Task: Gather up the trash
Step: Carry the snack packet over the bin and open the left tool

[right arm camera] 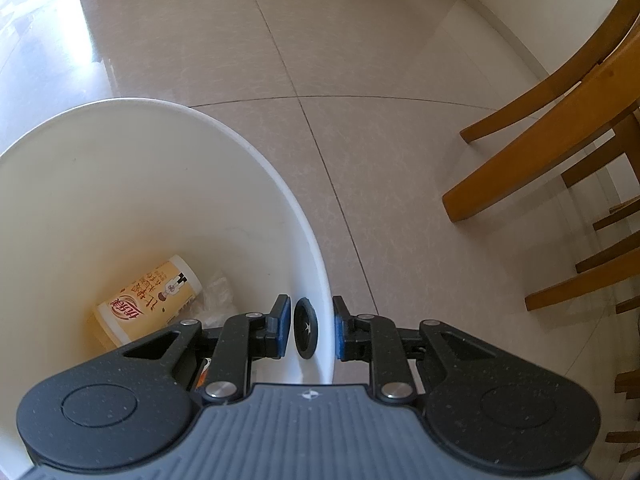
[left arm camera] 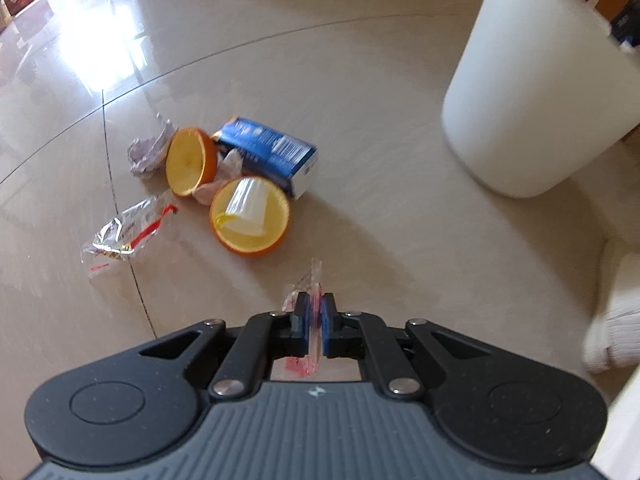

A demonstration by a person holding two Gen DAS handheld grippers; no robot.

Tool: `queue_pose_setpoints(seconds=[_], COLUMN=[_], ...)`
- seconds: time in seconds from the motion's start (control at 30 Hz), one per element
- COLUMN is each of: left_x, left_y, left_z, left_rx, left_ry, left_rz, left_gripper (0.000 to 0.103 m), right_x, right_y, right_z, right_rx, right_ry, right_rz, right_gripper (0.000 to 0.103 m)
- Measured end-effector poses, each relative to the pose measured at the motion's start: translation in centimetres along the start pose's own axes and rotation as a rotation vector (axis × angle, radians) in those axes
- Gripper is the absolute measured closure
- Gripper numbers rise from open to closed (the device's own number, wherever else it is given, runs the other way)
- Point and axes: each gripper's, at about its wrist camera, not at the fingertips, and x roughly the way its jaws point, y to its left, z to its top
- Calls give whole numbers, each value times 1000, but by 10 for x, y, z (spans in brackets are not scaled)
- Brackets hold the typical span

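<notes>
Wrapper (left arm camera: 311,300) in the left tongs (left arm camera: 315,312) is the piece on its way to the bin (left arm camera: 532,92): a small scrap of clear plastic film with pink-red print, pinched flat between the blue pads so that a crinkled point sticks out past the tips and a pink end hangs out behind them. To do this step well, the person should carry it up and across to the right, bring the tips over the bin's mouth rather than its side wall, and only then let the pads part, since film this light is likely to flutter or cling to a pad and may need a small shake. The right tongs (right arm camera: 311,327) stand parted astride the bin rim (right arm camera: 320,264), one pad inside and one outside, neither quite touching the wall as far as I can tell; closing them there would steady the bin for the drop. Inside the bin lie a yellow printed cup (right arm camera: 150,300) on its side and some pale crumpled film beside it. On the tiled floor (left arm camera: 360,100), left of the bin and well apart from it, the remaining rubbish sits in a loose heap: two orange halves (left arm camera: 250,220), the nearer one holding a clear plastic piece, a blue carton (left arm camera: 272,152) touching them, a crumpled tissue (left arm camera: 148,152) behind, and a shiny clear wrapper with red marks (left arm camera: 124,236) just beside.
</notes>
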Motion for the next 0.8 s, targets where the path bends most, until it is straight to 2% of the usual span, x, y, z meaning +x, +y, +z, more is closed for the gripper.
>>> queue_pose_setpoints(seconds=[0.17,0.33,0.57,0.7,0.8], left_x=[-47,-107,-186,-186,-163], left_y=[-20,-49,-115,-155,-184], left_z=[32,85,172,210,227], left_rx=[74,131,290,336,359], left_ry=[4,-32,-200,-261,-246], left_rz=[-59,-152,-263,-325,-347], left_gripper=[100,99,99,99,98], right_x=[0,0,1,1,1], right_y=[-1,-1,4,4,4], right_z=[1,1,-1,-1,-1], right_rx=[7,0,-13,-6,-18], right_ry=[6,4,0,1,-4], right_rz=[5,3,-11,-9,-13], right_gripper=[78,77,76,75,75])
